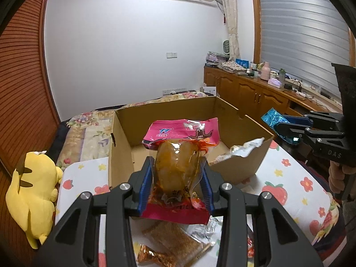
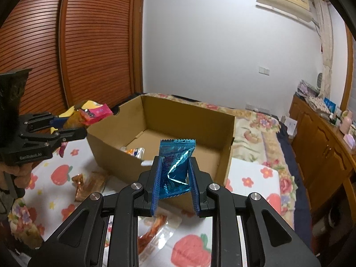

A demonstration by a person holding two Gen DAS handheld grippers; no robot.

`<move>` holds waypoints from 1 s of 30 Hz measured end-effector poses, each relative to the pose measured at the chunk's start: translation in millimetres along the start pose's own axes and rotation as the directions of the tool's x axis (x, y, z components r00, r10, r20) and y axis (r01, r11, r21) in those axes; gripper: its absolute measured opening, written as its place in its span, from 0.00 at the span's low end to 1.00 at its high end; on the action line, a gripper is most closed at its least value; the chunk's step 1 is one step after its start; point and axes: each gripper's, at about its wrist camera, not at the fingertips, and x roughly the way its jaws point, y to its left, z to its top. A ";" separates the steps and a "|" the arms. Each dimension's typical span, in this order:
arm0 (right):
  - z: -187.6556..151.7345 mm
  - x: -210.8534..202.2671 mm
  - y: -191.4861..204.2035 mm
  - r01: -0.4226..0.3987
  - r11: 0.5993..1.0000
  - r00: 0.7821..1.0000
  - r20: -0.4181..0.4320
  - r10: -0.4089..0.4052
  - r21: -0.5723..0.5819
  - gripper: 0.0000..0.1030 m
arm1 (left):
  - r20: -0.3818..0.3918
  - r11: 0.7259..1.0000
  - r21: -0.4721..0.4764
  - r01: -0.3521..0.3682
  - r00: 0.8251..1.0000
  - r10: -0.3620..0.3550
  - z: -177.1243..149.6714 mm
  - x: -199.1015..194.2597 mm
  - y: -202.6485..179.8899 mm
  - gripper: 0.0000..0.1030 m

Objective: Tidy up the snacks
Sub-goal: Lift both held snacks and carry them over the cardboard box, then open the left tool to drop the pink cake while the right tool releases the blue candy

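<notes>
My left gripper (image 1: pixel 176 169) is shut on a pink-and-clear snack pack (image 1: pixel 178 155) with a brown piece inside, held above the near edge of an open cardboard box (image 1: pixel 124 142). It also shows in the right wrist view (image 2: pixel 73 122). My right gripper (image 2: pixel 174 171) is shut on a crumpled blue foil packet (image 2: pixel 175 162), held above the near wall of the box (image 2: pixel 211 120). It shows at the right of the left wrist view (image 1: pixel 287 131), by the box's right corner. Some wrapped snacks (image 2: pixel 133 151) lie inside the box.
Loose snacks lie on the strawberry-print cloth (image 1: pixel 289 178): a brown bar (image 1: pixel 178 238), an orange foil candy (image 1: pixel 153 255), a red pack (image 2: pixel 155 227). A yellow plush toy (image 1: pixel 31 191) sits at the left. Behind is a floral bed (image 2: pixel 255 129) and a wooden cabinet (image 1: pixel 255 91).
</notes>
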 end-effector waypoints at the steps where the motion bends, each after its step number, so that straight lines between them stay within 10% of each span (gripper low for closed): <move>1: 1.9 3.4 -0.3 0.002 1.000 1.000 -0.003 -0.002 -0.001 0.21 | -0.003 1.000 -0.002 -0.002 1.000 0.002 2.1 3.5 0.8 0.37; 25: 11.8 71.7 -17.3 -0.001 0.998 0.995 -0.104 0.008 0.062 0.22 | -0.108 0.998 -0.058 -0.020 0.994 0.014 14.1 63.0 21.9 0.42; 30: 9.3 78.1 -18.0 -0.002 0.998 0.993 -0.118 0.010 0.070 0.22 | -0.089 0.997 -0.061 -0.038 0.996 0.033 14.5 60.1 23.4 0.58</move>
